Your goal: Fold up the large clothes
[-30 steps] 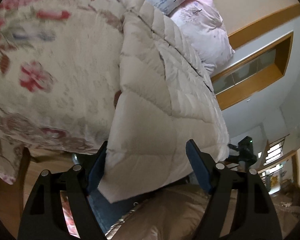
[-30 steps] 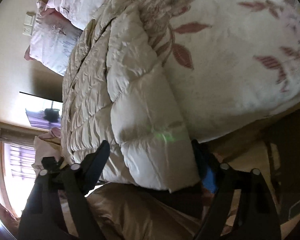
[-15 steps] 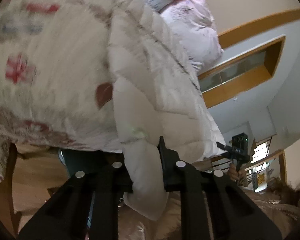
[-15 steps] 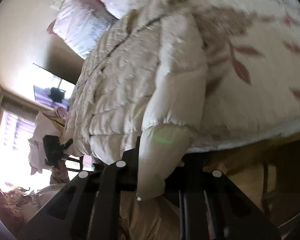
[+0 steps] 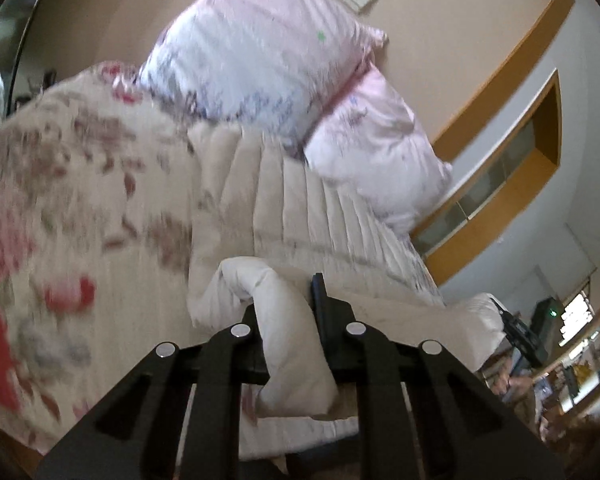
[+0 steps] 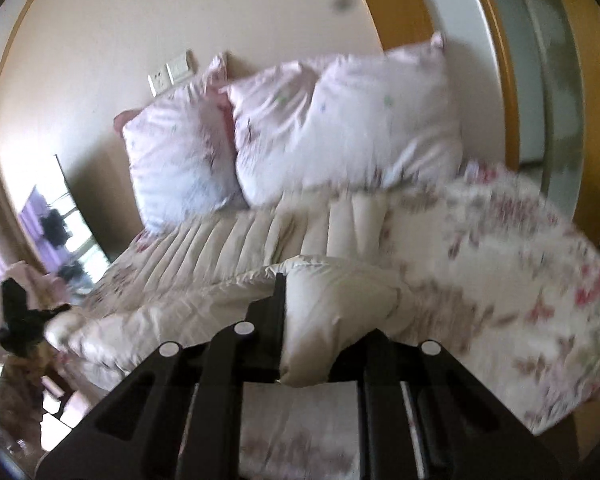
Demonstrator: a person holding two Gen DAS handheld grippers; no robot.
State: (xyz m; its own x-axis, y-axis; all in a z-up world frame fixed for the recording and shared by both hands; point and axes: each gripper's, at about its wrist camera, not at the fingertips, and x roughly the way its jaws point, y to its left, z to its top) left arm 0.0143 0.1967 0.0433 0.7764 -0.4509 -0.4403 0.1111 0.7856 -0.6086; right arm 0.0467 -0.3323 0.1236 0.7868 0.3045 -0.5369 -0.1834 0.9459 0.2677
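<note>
Here the bed (image 5: 60, 208) fills most of both views, covered by a flowered bedspread (image 6: 540, 280) in cream with red and pink blooms. Across it lies the cream quilted jacket (image 5: 300, 208), its padded ribs running toward the head of the bed, where its far end reaches just below the pillows. Its near edge is raised off the bedspread between the two tools, bunched into a soft fold at each end.

Two pale pink pillows (image 6: 340, 120) lean side by side against the beige wall (image 6: 180, 8), touching one another. A white switch plate (image 6: 170, 72) sits on the wall above them. A wooden door frame (image 5: 500, 92) stands off to the side of the bed.

The left tool (image 5: 288, 320) is pinched on a thick fold of the jacket's near edge; its jaws have just been closing and the fabric is squeezed between them, with a flap hanging below the grip. The right tool (image 6: 320, 320) is likewise clamped on another puffed corner of the same edge, its jaws having just closed in as well, with the padding bulging out above and below the black fingers (image 6: 278, 300). Each tool shows small and dark at the far edge of the other's view.
</note>
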